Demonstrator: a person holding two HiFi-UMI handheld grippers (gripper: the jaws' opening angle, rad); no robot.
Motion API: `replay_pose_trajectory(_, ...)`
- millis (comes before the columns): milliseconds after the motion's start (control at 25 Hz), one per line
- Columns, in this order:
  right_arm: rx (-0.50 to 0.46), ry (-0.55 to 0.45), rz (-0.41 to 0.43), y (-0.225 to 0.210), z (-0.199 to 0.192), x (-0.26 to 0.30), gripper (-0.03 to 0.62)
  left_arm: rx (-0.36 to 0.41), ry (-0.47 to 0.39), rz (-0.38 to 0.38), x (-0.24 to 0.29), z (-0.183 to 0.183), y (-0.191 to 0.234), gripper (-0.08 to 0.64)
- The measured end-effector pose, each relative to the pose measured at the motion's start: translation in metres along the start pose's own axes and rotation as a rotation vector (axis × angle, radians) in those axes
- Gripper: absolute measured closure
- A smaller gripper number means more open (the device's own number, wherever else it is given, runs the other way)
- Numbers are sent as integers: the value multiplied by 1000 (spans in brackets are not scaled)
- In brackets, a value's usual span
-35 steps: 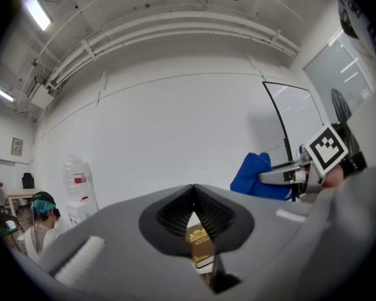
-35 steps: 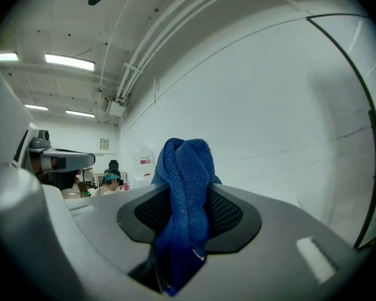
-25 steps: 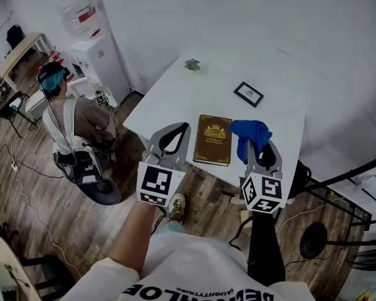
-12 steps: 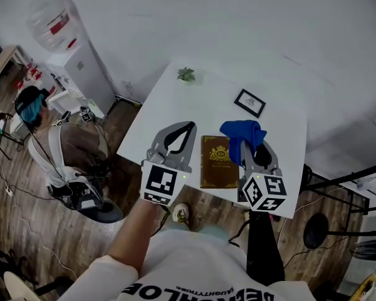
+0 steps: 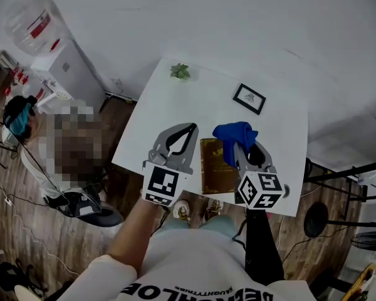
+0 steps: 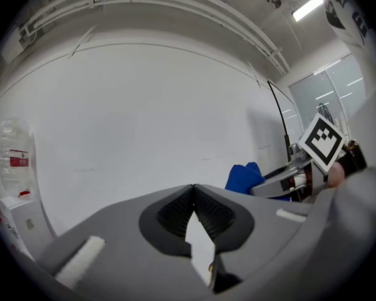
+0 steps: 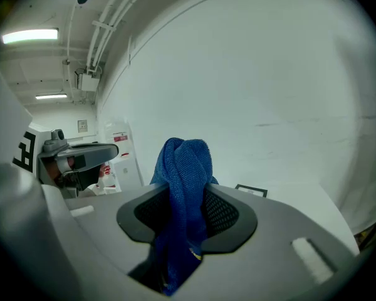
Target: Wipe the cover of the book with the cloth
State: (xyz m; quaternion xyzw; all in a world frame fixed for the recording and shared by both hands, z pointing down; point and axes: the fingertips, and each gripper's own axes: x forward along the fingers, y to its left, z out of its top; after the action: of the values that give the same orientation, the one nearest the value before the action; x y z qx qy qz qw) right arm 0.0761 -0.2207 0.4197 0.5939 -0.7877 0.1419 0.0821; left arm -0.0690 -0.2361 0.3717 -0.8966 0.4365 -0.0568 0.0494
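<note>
cloth [image 5: 233, 133] clamped in right gripper [image 5: 241, 146] over book [image 5: 214, 171], 1 o'clock corner, ready to wipe; left gripper [image 5: 189, 129] (jaws together, empty) at 9 o'clock.

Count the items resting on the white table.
3: book at the near edge, framed picture far right, plant far left; others may be hidden.

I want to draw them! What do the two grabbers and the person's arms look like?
The left gripper and right gripper are grey, pointed two-finger claws with ribbed black pads inside. Each carries a white cube printed with black square markers. The person wears a white T-shirt with black lettering; the right arm seems to be in a black sleeve.
</note>
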Motion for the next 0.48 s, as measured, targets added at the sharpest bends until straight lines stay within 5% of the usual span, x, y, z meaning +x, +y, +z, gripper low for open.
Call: replay_pose_trajectory(480, -20, 270, 55, 6, -81, 69, 460, -20, 83, 5, 17, -48, 1, 503)
